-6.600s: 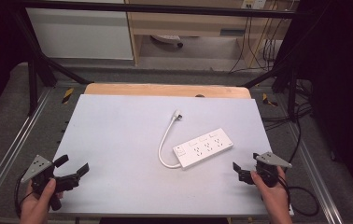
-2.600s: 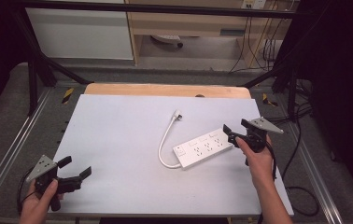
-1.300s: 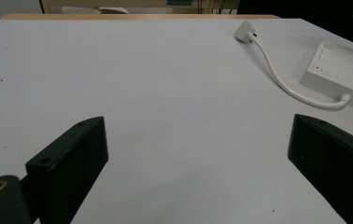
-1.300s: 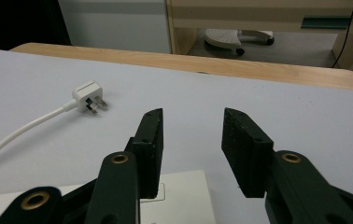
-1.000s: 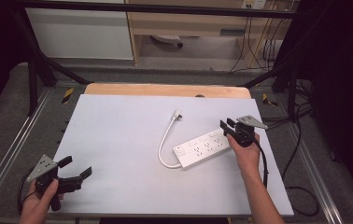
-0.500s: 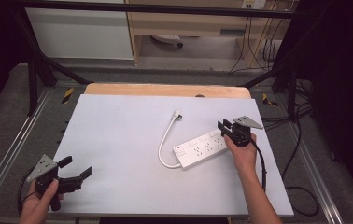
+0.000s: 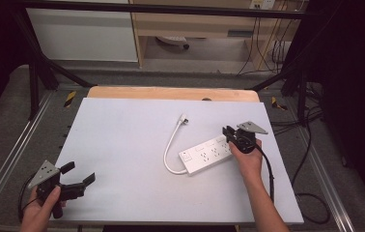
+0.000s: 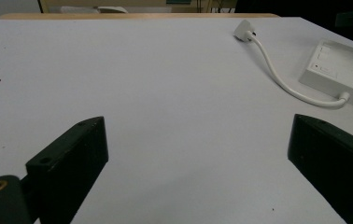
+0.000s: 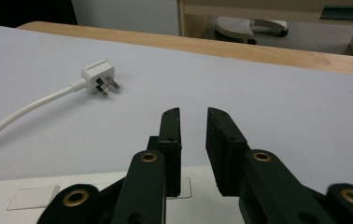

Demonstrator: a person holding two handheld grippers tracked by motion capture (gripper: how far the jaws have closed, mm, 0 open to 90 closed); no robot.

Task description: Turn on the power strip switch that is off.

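Right tongs [image 7: 229, 132], nearly closed and empty, hover over the power strip [image 7: 206, 153]; it looks rigid, light, best gripped across its narrow end; left tongs [image 7: 79, 177] gape wide

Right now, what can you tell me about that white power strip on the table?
The long white plastic power strip lies flat and slanted on the pale grey table, with socket rows on top. A short white cable curves from its near end to a white three-pin plug lying unplugged. The right gripper sits over its far end, fingers narrowly apart; contact is unclear.
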